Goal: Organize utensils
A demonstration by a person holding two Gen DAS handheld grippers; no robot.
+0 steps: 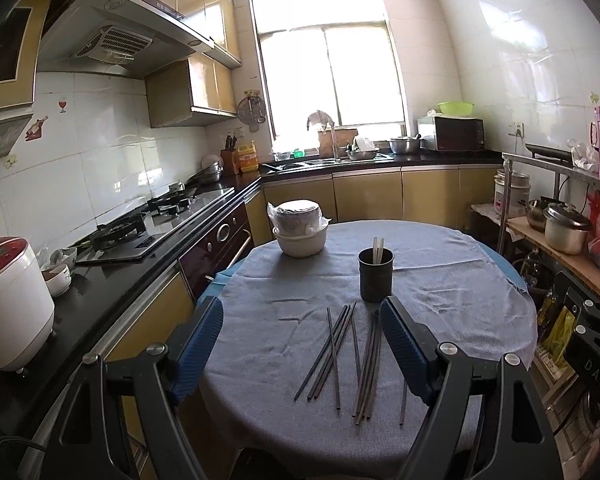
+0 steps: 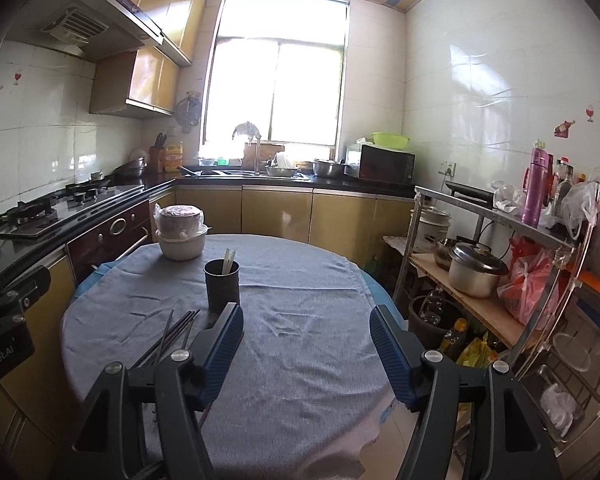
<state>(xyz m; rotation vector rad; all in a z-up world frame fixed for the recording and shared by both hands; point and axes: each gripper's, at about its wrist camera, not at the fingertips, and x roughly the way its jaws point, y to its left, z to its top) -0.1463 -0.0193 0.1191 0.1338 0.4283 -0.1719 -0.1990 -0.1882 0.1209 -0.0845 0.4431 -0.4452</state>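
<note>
Several dark chopsticks [image 1: 348, 356] lie loose on the grey cloth of the round table [image 1: 460, 304], fanned out in two bunches. Behind them stands a dark cup [image 1: 375, 276] with a pair of pale chopsticks upright in it. My left gripper [image 1: 302, 320] hovers open over the near side of the table, its blue pads either side of the dark chopsticks, touching nothing. In the right wrist view my right gripper [image 2: 306, 328] is open over bare cloth, with the cup [image 2: 222, 284] and the dark chopsticks [image 2: 172, 336] off to its left, partly hidden by the left finger.
Stacked white bowls in plastic wrap [image 1: 300, 228] sit at the table's far left. A black counter with a gas hob [image 1: 148, 224] and a rice cooker [image 1: 8, 304] runs along the left. A metal shelf rack [image 2: 500, 264] with pots and bags stands close on the right.
</note>
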